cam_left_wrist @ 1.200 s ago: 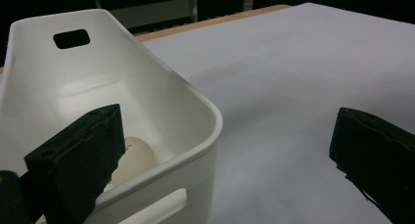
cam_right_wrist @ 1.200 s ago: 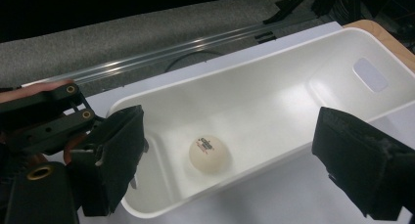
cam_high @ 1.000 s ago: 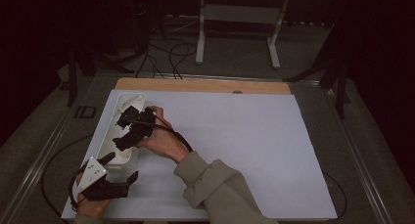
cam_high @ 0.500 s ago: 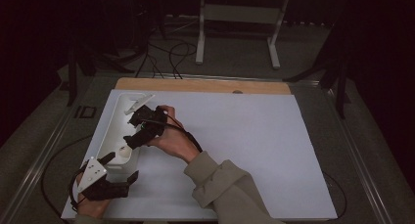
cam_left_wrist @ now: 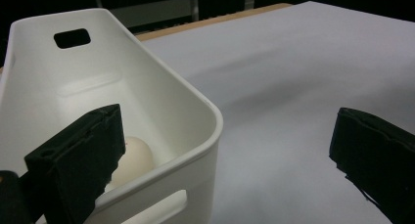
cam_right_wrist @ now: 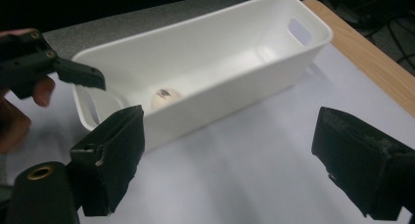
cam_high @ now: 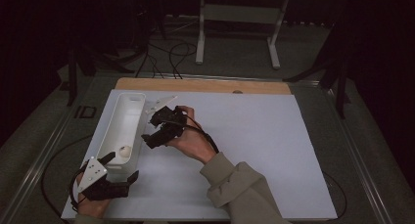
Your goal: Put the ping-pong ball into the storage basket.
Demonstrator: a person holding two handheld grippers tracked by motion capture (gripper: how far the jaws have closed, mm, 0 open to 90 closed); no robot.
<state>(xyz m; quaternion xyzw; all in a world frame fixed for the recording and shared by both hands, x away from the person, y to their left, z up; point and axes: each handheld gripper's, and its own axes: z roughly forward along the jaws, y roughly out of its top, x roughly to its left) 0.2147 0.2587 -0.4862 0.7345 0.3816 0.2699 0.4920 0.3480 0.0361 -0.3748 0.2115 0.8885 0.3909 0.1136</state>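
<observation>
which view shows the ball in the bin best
The right gripper view: the ball lies unobstructed, its dark mark showing. The left gripper view has it half behind a jaw; the high view shows a small blob.

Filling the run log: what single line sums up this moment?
left hand-held gripper: open, at bin's near end | right hand-held gripper: open, beside bin | white bin: on table | ball: inside bin

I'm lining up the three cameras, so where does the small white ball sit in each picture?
High view: the small white ball lies in the near end of the long white plastic bin, lower left.
Left gripper view: it sits low at left, beside the left jaw, inside the bin's near wall.
Right gripper view: it is left of centre, on the bin floor, with a dark mark on it.
Shared landmark: the bin's slot handle.
</observation>
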